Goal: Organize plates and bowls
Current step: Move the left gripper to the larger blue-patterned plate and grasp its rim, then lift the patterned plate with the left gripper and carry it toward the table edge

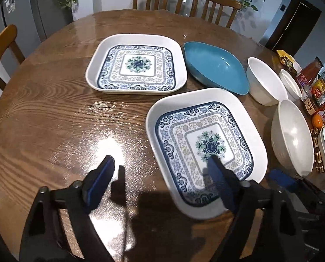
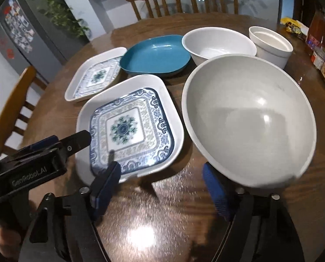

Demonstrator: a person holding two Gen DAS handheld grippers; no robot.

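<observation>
My left tool (image 1: 160,172) stands wide, holding nothing; its right blue-padded finger (image 1: 219,181) hangs over the inside of the nearer square white plate with the blue floral pattern (image 1: 206,144), while its left finger (image 1: 103,179) hangs over bare wood to the plate's left; so the plate's near left rim lies between the two fingers, and I judge a small shift would let the tool close across that rim. My right tool (image 2: 162,185) is also spread wide and empty; its left finger (image 2: 105,185) sits at the near edge of that same plate, its right finger (image 2: 215,190) just under the near rim of the large white round bowl (image 2: 249,118), which appears tilted toward me, though whether it is lifted or resting I cannot tell.

Outward from there, the nearer plate sits with a corner toward me on the brown wooden round worktop (image 1: 53,113); the second, matching square patterned plate (image 1: 136,65) lies ahead and to the left, well apart from the first; that direction, forward and left, is what a stacking move turns on, and my left tool is the nearer to both plates. Just beside the far plate on its right rests the teal oval dish (image 1: 215,67); further right stand a medium white bowl (image 1: 265,83) and a small white bowl (image 1: 290,85), near each other; the right tool is nearer to the bowls, so I judge they fall to it.
</observation>
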